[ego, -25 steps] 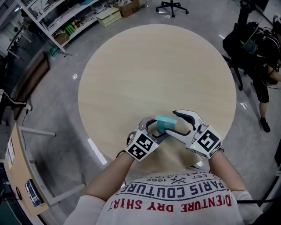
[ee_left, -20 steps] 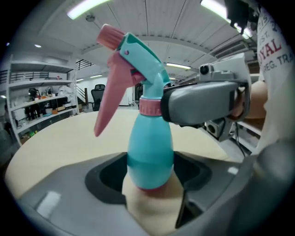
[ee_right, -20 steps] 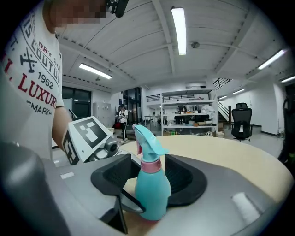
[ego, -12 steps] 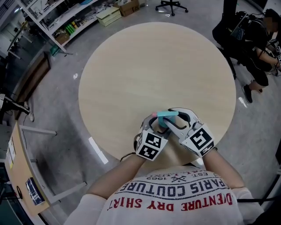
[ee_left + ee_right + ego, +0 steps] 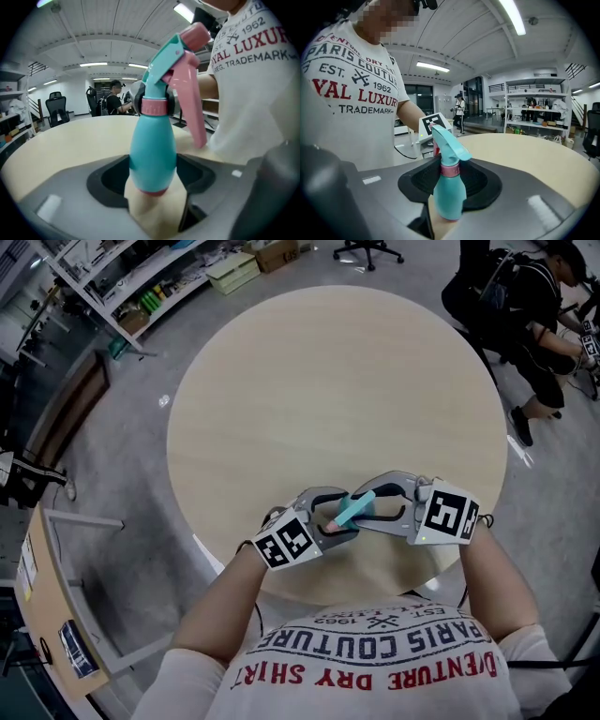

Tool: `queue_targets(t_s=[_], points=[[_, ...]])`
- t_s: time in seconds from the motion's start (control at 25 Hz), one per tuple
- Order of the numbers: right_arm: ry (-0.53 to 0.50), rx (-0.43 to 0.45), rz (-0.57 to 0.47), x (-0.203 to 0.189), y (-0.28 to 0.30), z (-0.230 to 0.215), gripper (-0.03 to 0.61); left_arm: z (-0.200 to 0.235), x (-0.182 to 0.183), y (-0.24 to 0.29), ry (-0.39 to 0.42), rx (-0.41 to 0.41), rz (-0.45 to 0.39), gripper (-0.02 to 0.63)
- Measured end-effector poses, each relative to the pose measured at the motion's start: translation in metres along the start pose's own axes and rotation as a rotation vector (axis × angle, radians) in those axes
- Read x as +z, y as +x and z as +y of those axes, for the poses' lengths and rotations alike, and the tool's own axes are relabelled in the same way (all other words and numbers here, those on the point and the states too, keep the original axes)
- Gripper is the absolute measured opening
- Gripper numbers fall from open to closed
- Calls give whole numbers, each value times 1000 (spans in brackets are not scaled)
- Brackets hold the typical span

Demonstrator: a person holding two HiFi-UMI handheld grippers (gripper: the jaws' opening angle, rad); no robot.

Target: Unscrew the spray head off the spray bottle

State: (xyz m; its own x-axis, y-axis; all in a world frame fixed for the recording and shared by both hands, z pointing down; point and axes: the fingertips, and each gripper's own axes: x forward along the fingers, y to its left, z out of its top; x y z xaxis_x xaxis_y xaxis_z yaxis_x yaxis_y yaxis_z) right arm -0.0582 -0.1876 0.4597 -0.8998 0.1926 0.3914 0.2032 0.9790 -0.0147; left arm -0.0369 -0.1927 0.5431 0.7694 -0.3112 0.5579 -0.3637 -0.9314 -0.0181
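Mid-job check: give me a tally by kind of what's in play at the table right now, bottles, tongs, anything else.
Spray bottle: 1, gripped by both tongs
Tongs: 2, left tongs and right tongs; the right jaws have just been closing, with the bottle's neck between them
Table: 1
Total: 4

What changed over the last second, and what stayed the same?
The right gripper has just been closing: its jaws went from wide open around the bottle to clamped near its collar. Both grippers then turned, tilting the bottle between them. Unchanged: the left gripper holds the bottle's body, over the table's near edge.
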Motion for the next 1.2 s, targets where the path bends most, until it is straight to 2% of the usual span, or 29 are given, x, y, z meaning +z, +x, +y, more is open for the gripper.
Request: queue_targets(t_s=[0.16, 0.2, 0.24, 0.32, 0.48, 0.6, 0.72, 0.84, 0.96, 1.04, 1.2], points=[[19, -30, -19, -1, -3, -1, 137, -1, 2, -1, -7, 2, 4, 310], [46, -57, -37, 0, -4, -2, 153, -1, 2, -1, -17, 19, 5, 310], [78, -92, -55, 1, -4, -2, 197, 0, 2, -2, -32, 44, 6, 310], [95, -185, -62, -1, -7, -4, 209, 2, 1, -3, -87, 119, 0, 310], [91, -399, -53, -7, -14, -11, 206, 7, 3, 1, -258, 307, -43, 310], [124, -498, -66, -9, -14, -17, 183, 11, 5, 9, -298, 415, -26, 310], [130, -555, -73, -7, -17, -23, 136, 15, 9, 15, -337, 461, -18, 310], [121, -549, -74, -7, -20, -24, 133, 15, 12, 19, -345, 441, -19, 310], [94, -498, -70, -8, -20, -21, 132, 12, 12, 20, -293, 381, -30, 310], [64, -422, -65, -9, -19, -16, 132, 7, 12, 21, -236, 293, -41, 310], [3, -166, -58, -7, -17, 2, 132, -9, 10, 17, -61, 22, -27, 310]])
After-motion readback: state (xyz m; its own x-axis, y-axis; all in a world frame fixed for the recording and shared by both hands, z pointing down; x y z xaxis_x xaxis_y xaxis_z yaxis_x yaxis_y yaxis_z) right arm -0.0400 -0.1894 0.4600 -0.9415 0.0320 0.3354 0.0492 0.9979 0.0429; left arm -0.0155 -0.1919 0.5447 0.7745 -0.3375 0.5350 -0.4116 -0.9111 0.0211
